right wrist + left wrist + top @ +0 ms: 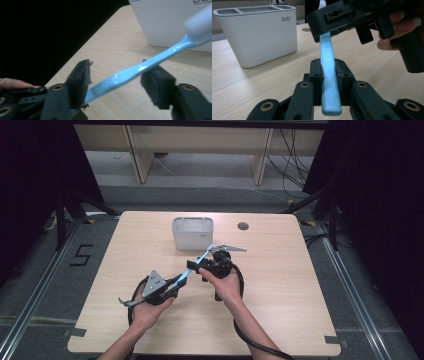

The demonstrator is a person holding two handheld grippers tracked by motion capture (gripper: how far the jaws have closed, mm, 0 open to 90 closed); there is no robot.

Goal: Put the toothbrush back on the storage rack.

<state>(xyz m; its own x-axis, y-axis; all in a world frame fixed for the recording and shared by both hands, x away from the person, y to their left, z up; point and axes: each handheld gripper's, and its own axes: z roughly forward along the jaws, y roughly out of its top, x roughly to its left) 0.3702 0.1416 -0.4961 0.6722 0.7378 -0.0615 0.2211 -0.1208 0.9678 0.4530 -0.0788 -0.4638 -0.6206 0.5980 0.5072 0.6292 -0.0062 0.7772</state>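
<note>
A light-blue toothbrush (196,265) with white bristles (200,23) slants over the wooden table (290,290), head up toward a white holder (193,233). My left gripper (175,282) is shut on the handle's lower end; in the left gripper view the handle (329,80) runs up between its pads (315,71). My right gripper (198,270) stands open astride the middle of the handle (140,68). Its left pad (80,77) lies close against the handle and its right pad (156,85) stands apart from it.
The white holder (259,32) has several compartments and stands at the table's far middle, just beyond the brush head. A round cable hole (243,226) sits to its right. Black cables trail from both grippers toward the near edge.
</note>
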